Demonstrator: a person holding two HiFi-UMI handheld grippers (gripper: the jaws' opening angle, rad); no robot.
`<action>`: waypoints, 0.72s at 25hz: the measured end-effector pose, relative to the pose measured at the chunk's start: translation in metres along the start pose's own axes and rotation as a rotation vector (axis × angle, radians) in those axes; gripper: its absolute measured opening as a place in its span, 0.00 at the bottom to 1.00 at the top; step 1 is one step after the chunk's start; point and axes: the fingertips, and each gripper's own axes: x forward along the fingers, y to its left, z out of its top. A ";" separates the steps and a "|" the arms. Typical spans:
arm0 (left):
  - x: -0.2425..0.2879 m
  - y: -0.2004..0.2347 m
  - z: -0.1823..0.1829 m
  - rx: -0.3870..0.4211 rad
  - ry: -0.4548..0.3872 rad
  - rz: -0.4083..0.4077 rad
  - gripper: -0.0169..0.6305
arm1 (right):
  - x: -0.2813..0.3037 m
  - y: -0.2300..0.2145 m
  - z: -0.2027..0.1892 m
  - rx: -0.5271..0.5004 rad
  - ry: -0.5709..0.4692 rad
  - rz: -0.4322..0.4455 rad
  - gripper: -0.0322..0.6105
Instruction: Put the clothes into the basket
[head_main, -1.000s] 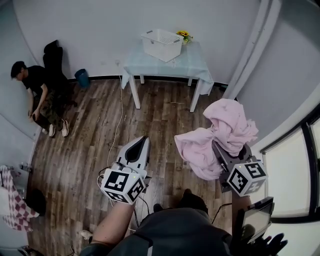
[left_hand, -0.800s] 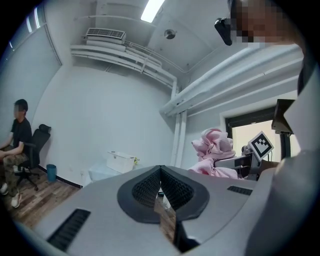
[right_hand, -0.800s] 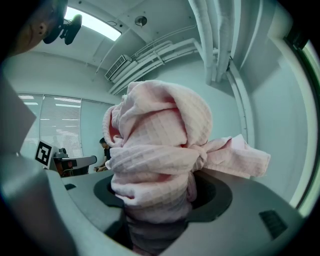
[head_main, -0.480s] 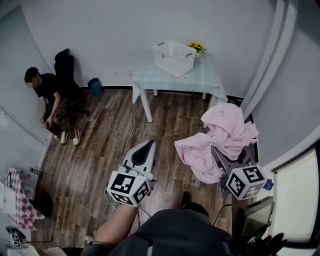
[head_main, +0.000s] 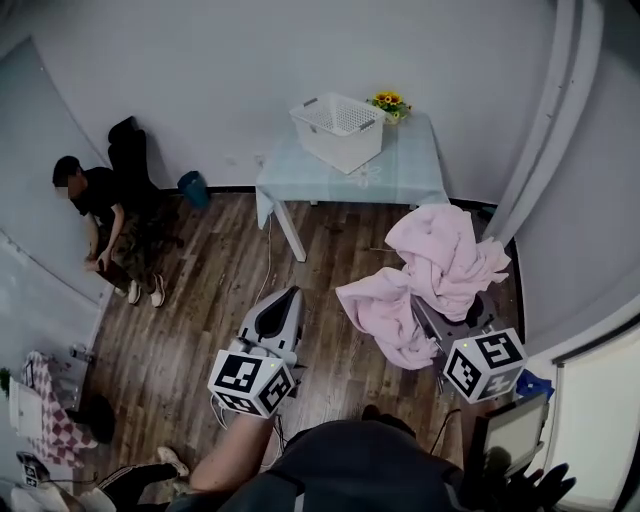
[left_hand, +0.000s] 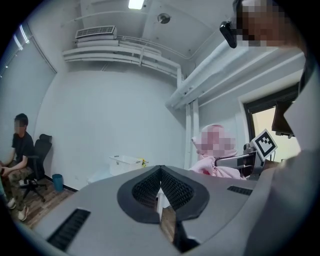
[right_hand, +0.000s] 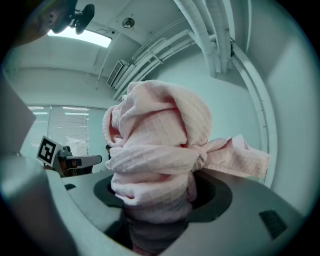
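Table (head_main: 400, 170) served as the landmark. Pink cloth (head_main: 445, 255) was the task's thing: one bunched wad held up in the air, well short of the table and off its front right corner, with a loose fold hanging down on the side toward the table's middle. White basket (head_main: 338, 128) sat on the table's left half and looked empty from the head view. Judged step: carry phase, with the cloth picked up but not yet in the basket, so roughly halfway for this piece. The next move would call for closing the gap to the table, lifting the wad above the basket rim and centring it over the opening before letting go. The hanging fold could snag the rim or end up draped outside, and a light basket might slide if nudged. Right gripper (head_main: 438, 318) was well in front of the table, angled up and toward it. Its jaws stood wide apart but clamped on a thick wad of the cloth, which piled over the tips and hid them. Left gripper (head_main: 283, 300) was beside it, about as far from the table and facing the table's left leg, with its jaws closed together and nothing between them. Flowers (head_main: 388, 102) stood at the table's back edge, just beside the basket.
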 end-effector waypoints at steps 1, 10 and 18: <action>0.008 0.000 0.000 0.004 0.004 0.005 0.04 | 0.005 -0.007 0.001 -0.002 0.000 0.005 0.56; 0.067 0.010 0.009 0.024 0.028 0.014 0.04 | 0.049 -0.048 0.020 0.009 -0.018 0.039 0.56; 0.114 0.042 0.014 0.057 -0.010 -0.013 0.04 | 0.101 -0.067 0.029 -0.002 -0.019 0.021 0.56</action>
